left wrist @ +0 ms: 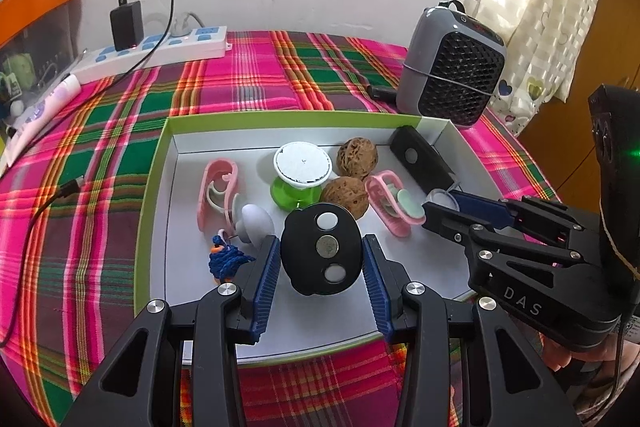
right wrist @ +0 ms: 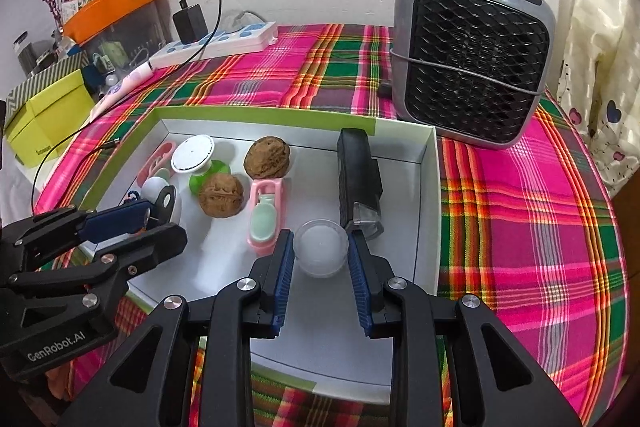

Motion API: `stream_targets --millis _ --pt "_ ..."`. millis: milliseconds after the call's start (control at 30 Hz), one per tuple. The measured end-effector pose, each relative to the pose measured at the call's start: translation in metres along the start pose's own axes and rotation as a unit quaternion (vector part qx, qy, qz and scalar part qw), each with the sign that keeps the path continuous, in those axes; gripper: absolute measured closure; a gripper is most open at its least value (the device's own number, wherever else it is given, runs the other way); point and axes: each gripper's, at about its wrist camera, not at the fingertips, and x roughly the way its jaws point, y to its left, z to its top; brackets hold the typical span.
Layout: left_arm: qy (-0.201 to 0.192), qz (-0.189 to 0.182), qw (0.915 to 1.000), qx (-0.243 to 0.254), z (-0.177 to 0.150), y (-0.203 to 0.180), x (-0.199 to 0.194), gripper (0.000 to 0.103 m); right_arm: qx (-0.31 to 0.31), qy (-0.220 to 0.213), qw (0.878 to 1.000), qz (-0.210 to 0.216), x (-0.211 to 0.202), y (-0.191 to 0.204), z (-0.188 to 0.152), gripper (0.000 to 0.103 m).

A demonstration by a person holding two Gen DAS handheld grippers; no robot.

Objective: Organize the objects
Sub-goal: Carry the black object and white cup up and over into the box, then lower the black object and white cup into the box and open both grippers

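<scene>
L gripper (left wrist: 320, 259): jaws are pinching a black oval gadget (left wrist: 321, 253) w/ three round buttons/discs on its face, blue pads touching both sides; it's being held upright over the near-left part of the white tray (left wrist: 436, 279). Whether its bottom edge is touching the tray floor, can't tell.

R gripper (right wrist: 320, 251): jaws are sitting either side of a small clear round container (right wrist: 321, 247), pads at or v. near its walls — looks like a grip, though firm contact isn't fully clear. Container is resting on, or just above, the tray floor near the right-front, just beside a black rectangular case (right wrist: 358, 179) lying lengthwise by the right wall.

Outward from there, inside the tray: two walnuts (left wrist: 352, 173) near each other in the middle, a green-based stand w/ white round top (left wrist: 302, 171), one pink clip (left wrist: 218, 193) to the left, another pink clip w/ a mint pad (left wrist: 390, 205) to the right, a pale grey egg-shaped piece (left wrist: 256, 221), and a blue knitted charm (left wrist: 226, 261) at the near-left.

Progress, judging by layout: nearly everything small is already in the tray; nothing loose of that kind is showing on the plaid-covered counter (left wrist: 100, 147). Only a power strip (left wrist: 160, 53) w/ charger and a grey fan heater (left wrist: 452, 67) are standing outside. Prob. what's left: setting down the two held items & tidying placement. Task looks mostly done.
</scene>
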Motion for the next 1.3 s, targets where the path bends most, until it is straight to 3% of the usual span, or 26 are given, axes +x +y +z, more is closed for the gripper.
stream_targets --millis 1300 --pt "0.011 0.009 0.9999 0.002 -0.0016 0.0008 0.0090 0.063 -0.010 -0.014 1.000 -0.015 0.0008 0.0059 -0.0025 0.074"
